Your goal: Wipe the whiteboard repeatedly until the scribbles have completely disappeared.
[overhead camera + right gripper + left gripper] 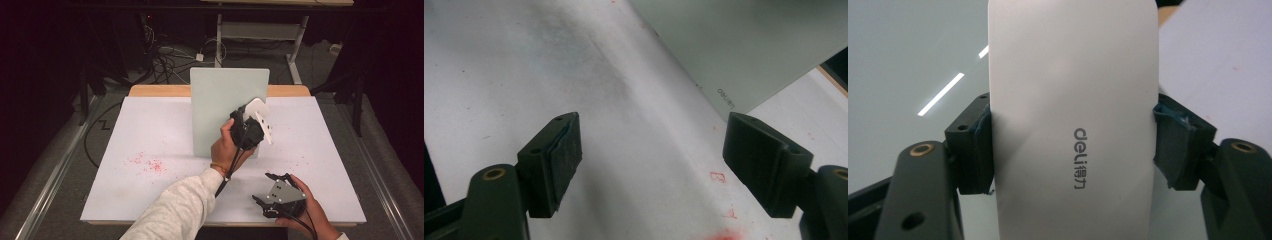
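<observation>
1. Dark walls and a tangle of floor cables frame a white table (150, 125) lit from above, with an upright pale green board (220, 100) standing near its far edge.
2. At centre, the left gripper (255, 120) is clamped on a white eraser block (1073, 120); seen from the left gripper view, both padded jaws press its 2 long sides, and the printed brand name runs along its length.
3. Held this way, the block's long axis points away from the hand and straight out between the jaws, its far end raised toward the board's face.
4. From above, the eraser sits at the board's right-hand portion, touching it or just short of it; contact cannot be confirmed from these angles.
5. Near the front edge, the right gripper (272, 192) rests low in the person's right hand, jaws spread wide with nothing between them, as the right gripper view confirms over bare tabletop.
6. Of the 2 hands, the left is plainly nearer the board; the right lies well apart, below and to the side.
7. Red smudges (147, 163) speckle the table to the left of the board, with fainter flecks at right.
8. Any wipe to come likely depends on keeping the block's flat face square against the board, which lies directly ahead of the left jaws.
</observation>
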Tool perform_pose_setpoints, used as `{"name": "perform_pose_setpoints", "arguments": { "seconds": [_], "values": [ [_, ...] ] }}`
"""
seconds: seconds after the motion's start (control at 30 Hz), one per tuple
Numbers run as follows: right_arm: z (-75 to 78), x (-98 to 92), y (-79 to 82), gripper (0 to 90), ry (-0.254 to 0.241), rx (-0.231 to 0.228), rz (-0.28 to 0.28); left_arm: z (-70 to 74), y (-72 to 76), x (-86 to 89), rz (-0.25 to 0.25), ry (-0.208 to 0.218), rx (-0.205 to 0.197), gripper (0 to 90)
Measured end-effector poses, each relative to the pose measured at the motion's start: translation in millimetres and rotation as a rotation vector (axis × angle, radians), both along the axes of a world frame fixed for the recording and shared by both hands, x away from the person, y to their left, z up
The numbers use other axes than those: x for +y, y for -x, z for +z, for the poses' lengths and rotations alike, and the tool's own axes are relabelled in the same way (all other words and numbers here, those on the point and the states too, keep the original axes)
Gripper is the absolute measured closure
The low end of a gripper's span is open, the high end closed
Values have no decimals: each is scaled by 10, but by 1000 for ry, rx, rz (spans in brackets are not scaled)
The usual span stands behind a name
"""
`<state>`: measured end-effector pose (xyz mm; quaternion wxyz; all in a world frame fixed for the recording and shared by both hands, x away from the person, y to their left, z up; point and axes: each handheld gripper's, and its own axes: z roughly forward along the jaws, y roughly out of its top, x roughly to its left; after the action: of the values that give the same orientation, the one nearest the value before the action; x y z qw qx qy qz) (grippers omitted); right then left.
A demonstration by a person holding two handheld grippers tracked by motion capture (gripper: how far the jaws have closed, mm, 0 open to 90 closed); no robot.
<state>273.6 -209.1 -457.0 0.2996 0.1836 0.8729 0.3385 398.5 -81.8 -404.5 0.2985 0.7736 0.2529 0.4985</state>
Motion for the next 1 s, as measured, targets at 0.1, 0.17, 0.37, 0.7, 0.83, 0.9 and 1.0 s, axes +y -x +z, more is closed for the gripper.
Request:
{"name": "perform_pose_setpoints", "arguments": {
  "seconds": [0.1, 0.17, 0.37, 0.7, 0.83, 0.9, 1.0],
  "values": [
    [-1, -2, 6, 241, 2, 3, 2, -102, 34, -39, -16, -34, -16, 290],
    [-2, -12, -1, 241, -1, 1, 0, -210, 77, -30, -17, -40, -7, 290],
    [-17, -9, 0, 241, 3, 8, -5, -485, 184, 73, -15, -87, 14, 290],
    [-16, -1, -4, 241, 8, 6, -2, -452, 260, 645, -52, 3, 103, 291],
    [-8, -2, -5, 241, 6, 2, -7, -376, 342, 863, -64, 13, 98, 291],
    [-2, -4, -1, 240, 8, -3, -7, -363, 358, 911, -66, 20, 99, 291],
    [8, -5, 2, 240, -2, -9, -17, -300, 401, 1105, -87, 57, 132, 291]
  ]
}}
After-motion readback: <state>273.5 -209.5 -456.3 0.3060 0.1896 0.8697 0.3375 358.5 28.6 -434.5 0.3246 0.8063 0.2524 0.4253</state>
